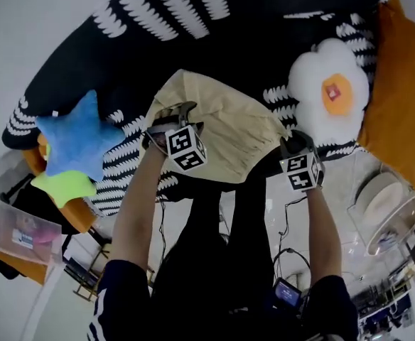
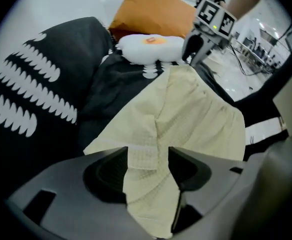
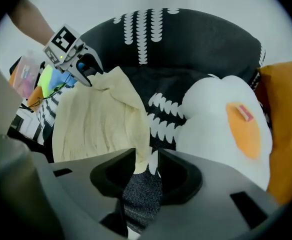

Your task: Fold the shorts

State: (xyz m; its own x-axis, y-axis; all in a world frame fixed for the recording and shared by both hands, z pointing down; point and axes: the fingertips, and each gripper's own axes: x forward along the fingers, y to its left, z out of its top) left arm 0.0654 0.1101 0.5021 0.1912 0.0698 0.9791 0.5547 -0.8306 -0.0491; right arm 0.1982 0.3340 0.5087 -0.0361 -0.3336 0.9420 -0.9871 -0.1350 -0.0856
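Observation:
Pale yellow shorts (image 1: pixel 218 130) lie spread on a black cover with white marks (image 1: pixel 214 41). My left gripper (image 1: pixel 170 125) points down at their left corner. In the left gripper view a bunched fold of the shorts (image 2: pixel 186 114) fills the gap of my left gripper (image 2: pixel 148 153), touching both jaws. My right gripper (image 1: pixel 294 146) is at the shorts' right corner. In the right gripper view a thin edge of the shorts (image 3: pixel 98 119) is pinched in my right gripper (image 3: pixel 147 156), with black cover (image 3: pixel 141 194) below it. The cloth stretches between the two grippers.
A fried-egg cushion (image 1: pixel 330 91) lies just right of the shorts, an orange pillow (image 1: pixel 403 98) beyond it. A blue star cushion (image 1: pixel 76 137) sits at the left. The person's dark legs (image 1: pixel 214 240) stand against the near edge. A white fan (image 1: pixel 389 208) and cables are on the floor.

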